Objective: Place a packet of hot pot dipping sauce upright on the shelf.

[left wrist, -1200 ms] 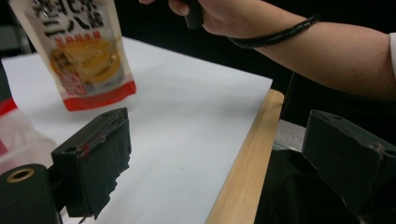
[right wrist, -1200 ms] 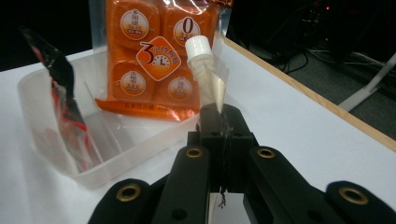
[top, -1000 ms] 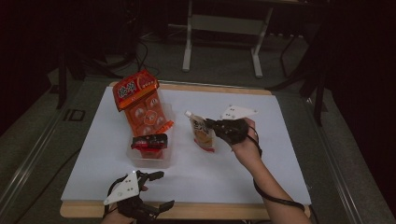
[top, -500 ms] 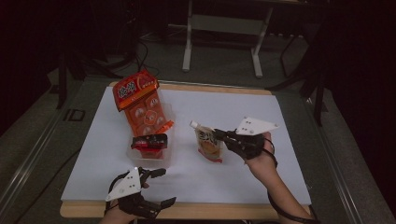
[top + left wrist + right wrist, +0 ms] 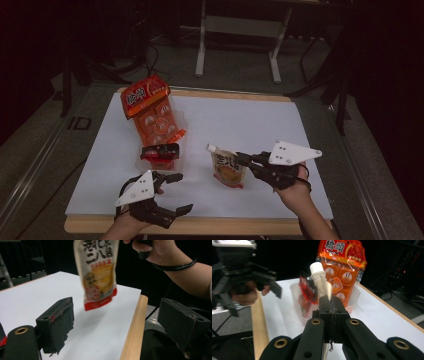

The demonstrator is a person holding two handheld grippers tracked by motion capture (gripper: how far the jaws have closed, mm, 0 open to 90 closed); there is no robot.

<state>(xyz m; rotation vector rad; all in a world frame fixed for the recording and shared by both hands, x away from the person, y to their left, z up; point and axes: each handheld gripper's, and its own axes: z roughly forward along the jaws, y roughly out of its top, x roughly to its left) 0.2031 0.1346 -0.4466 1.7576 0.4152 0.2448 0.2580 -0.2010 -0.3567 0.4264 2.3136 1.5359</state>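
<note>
Right tool clamped on a spouted sauce pouch, jaws pinching its upper edge just below the white cap. Pouch hangs clear of the white surface, tilted, red bottom edge lowest. It sits to the right of the clear plastic tub, apart from it. Landmark: that tub, at left-centre of the surface. Inside it, a small red packet; leaning out of its far side, a tall orange snack bag. Left tool is nearer the person than the tub, by the surface's wooden front edge, jaws apart with nothing between them; they have just been closing slightly.
</note>
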